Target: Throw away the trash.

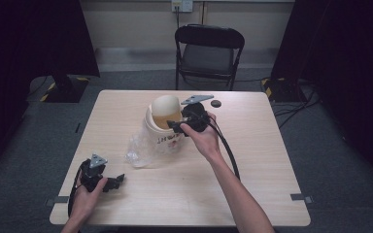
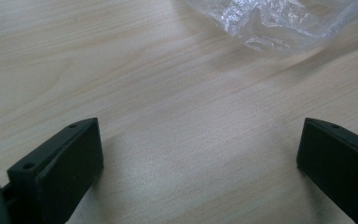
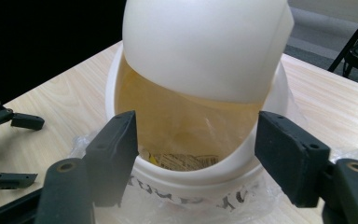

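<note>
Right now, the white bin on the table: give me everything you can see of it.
The white bin looks like a small round plastic waste bin with a domed swing lid tipped back, leaving the mouth open toward the right gripper. Inside shows a yellowish liner and some printed paper at the bottom. Dark lettering runs across its front, too blurred to read. It stands upright near the table's middle on crumpled clear plastic. The gripper's open jaws flank the rim; contact can't be told.

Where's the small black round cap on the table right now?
In the high view, the small black round cap lies near the wooden table's far edge, right of the white swing-lid bin, just beyond the right gripper.
</note>
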The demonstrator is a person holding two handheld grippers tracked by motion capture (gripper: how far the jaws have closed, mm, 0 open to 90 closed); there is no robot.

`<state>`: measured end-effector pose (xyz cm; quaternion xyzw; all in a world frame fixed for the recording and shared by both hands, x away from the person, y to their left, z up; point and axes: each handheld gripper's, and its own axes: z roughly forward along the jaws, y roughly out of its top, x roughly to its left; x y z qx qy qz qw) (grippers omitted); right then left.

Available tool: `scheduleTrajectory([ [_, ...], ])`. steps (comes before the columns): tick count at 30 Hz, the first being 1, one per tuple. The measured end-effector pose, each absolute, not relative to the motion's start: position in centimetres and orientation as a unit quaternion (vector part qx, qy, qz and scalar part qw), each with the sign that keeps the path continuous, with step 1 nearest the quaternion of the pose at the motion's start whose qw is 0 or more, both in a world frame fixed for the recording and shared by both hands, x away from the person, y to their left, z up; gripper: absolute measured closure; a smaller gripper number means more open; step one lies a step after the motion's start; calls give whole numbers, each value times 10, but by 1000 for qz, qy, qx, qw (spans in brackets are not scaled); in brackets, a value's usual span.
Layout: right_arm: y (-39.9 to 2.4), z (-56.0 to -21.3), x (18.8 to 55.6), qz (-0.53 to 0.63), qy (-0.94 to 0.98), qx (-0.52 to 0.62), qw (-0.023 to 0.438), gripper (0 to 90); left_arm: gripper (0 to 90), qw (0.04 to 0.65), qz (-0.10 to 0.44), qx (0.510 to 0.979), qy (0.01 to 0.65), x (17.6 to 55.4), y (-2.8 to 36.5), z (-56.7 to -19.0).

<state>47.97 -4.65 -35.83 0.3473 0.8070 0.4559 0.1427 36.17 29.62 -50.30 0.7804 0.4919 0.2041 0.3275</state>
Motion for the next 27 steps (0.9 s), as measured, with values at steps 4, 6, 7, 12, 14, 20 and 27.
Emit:
scheduleTrajectory([
  [4,-52,-358,479,460,803,353,139,264,0,327,204,780,492,362,296,-503],
  [6,-55,-358,479,464,800,355,139,262,0,327,204,781,492,362,296,-503],
  [7,-55,-358,479,464,800,355,139,262,0,327,204,781,492,362,296,-503],
  [12,-63,-364,476,466,797,358,142,240,0,327,204,780,492,362,296,-503],
  [14,-65,-365,475,466,796,360,143,232,0,327,204,781,492,362,296,-503],
  [20,-76,-372,469,466,792,366,148,212,0,328,204,780,492,362,296,-503],
  [27,-100,-375,464,459,783,384,166,173,0,327,204,781,492,362,296,-503],
])
